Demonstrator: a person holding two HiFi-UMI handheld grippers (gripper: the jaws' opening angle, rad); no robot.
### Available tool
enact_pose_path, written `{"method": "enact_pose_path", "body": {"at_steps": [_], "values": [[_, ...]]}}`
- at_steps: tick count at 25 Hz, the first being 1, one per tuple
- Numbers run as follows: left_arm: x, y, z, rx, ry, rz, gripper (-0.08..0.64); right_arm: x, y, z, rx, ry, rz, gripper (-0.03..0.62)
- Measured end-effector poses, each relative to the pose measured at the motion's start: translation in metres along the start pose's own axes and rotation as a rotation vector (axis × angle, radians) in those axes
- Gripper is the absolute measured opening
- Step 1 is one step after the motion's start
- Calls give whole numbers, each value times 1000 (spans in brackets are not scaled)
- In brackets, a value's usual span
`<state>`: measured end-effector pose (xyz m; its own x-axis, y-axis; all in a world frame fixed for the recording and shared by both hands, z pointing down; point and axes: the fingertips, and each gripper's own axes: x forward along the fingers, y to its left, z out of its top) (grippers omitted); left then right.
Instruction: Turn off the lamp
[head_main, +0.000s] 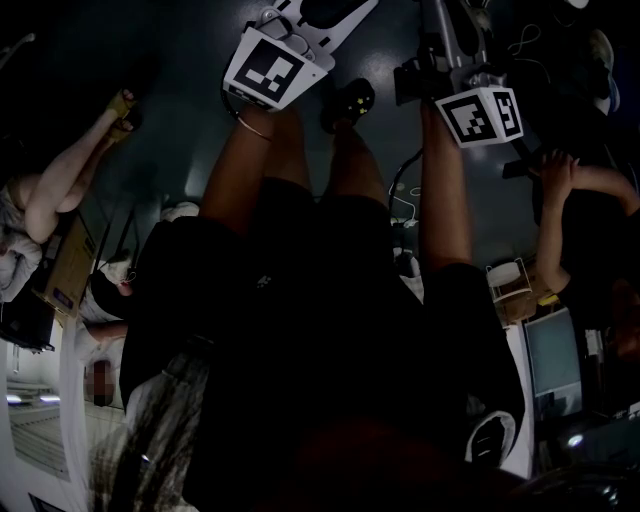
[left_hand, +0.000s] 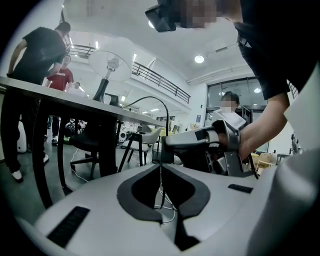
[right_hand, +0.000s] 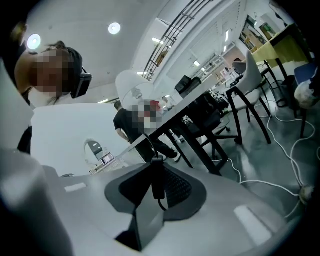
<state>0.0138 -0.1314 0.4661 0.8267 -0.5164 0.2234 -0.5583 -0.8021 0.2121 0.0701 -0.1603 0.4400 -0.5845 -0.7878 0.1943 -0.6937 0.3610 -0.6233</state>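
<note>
The lamp (left_hand: 111, 65) has a round white shade on a black stem and stands on a table; the right gripper view also shows the lamp (right_hand: 132, 87). Its thin black cord (left_hand: 150, 99) arcs off the table edge and comes down to me. My left gripper (left_hand: 161, 167) is shut on that cord. Just beyond it, my right gripper (left_hand: 166, 151) meets the same cord. In its own view my right gripper (right_hand: 156, 167) is shut on a black inline switch (right_hand: 156, 176) on the cord. In the head view the jaws are out of frame; only the marker cubes (head_main: 268, 66) show.
The table (left_hand: 75, 100) has black legs, with chairs (left_hand: 142, 137) and a white chair (right_hand: 250, 85) around it. Loose white cables (right_hand: 280, 145) lie on the floor. One person (left_hand: 35, 55) stands at the table; other people (head_main: 50, 190) stand on both sides of me.
</note>
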Motion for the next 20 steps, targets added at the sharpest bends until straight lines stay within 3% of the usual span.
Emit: {"method": "enact_pose_path", "body": {"at_steps": [3, 7, 20], "values": [[2, 0, 3, -24, 3, 8, 8, 2, -2, -2, -27, -18, 15, 64], [0, -3, 2, 1, 20, -20, 6, 6, -4, -9, -52, -12, 26, 64], [-10, 7, -2, -12, 53, 21, 6, 11, -18, -42, -113, 56, 2, 64]]}}
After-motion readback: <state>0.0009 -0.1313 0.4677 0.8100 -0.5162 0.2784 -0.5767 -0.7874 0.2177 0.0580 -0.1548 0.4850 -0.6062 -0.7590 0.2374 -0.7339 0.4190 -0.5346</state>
